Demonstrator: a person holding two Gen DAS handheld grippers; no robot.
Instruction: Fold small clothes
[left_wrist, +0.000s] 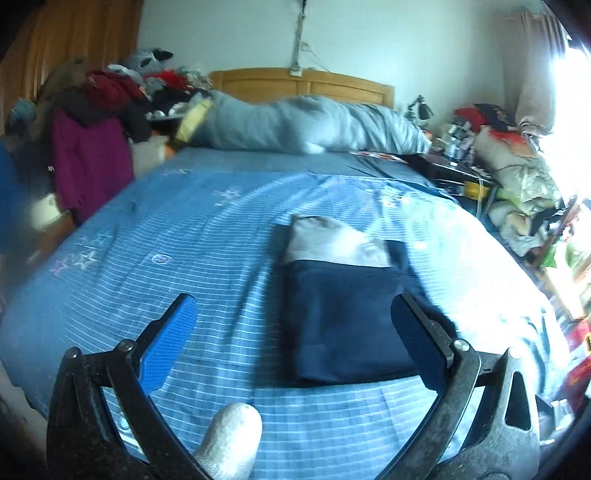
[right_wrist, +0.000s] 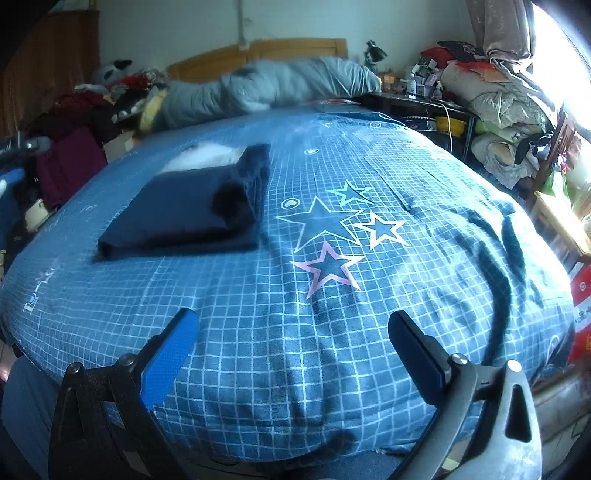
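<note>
The left gripper (left_wrist: 293, 341) hangs low over the bed (left_wrist: 184, 236), its jaws spread wide with nothing between them, a white-gloved fingertip (left_wrist: 231, 439) showing at the base. The folded navy garment (left_wrist: 351, 317) lies flat on the cover ahead and toward this gripper's right finger, which overlaps the garment's right border in view; whether they touch cannot be told. A grey piece (left_wrist: 332, 242) lies at the garment's far end. Bare cover stretches ahead and left of the left finger.

The right gripper (right_wrist: 293, 356) is also spread wide and empty, above the near edge of the bed. From it the navy garment (right_wrist: 184, 210) sits ahead and to the left, well apart from both fingers. A star print (right_wrist: 328, 236) lies straight ahead, with rumpled cover to the right running to the bed's edge beside stacked bundles (right_wrist: 495, 107)
</note>
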